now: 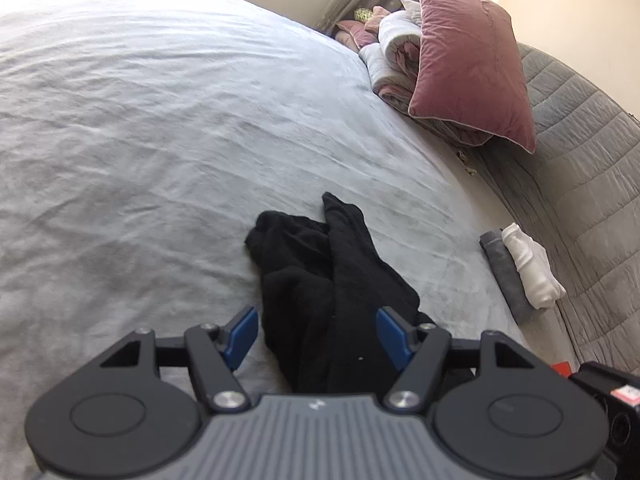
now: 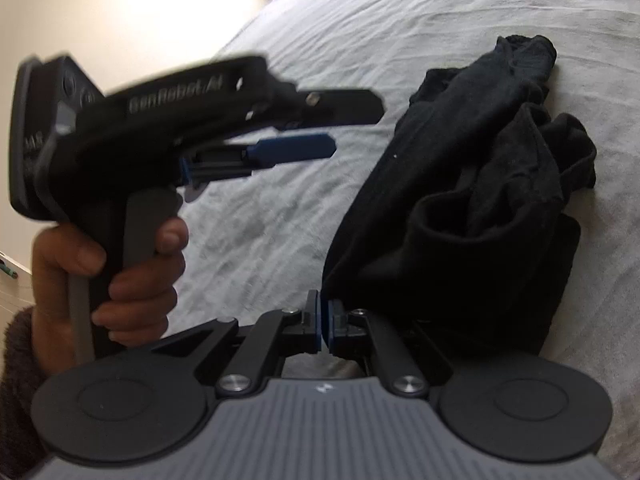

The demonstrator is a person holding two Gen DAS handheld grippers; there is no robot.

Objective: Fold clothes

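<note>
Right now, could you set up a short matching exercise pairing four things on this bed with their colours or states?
Things:
1. left gripper
2. right gripper
3. velvet cushion
4. folded towel

Descriptions:
A. white, beside a grey folded cloth
B. dusty pink, leaning on folded bedding
C. jaws apart, straddling the black garment
D. jaws closed at the garment's near edge

Pairs: 1-C, 2-D, 3-B, 4-A

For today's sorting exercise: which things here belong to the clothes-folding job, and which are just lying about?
Belongs to the job:
black garment
left tongs, open
right tongs, shut on the garment's edge

Just lying about:
pink cushion
rolled quilt
folded grey cloth
folded white cloth
</note>
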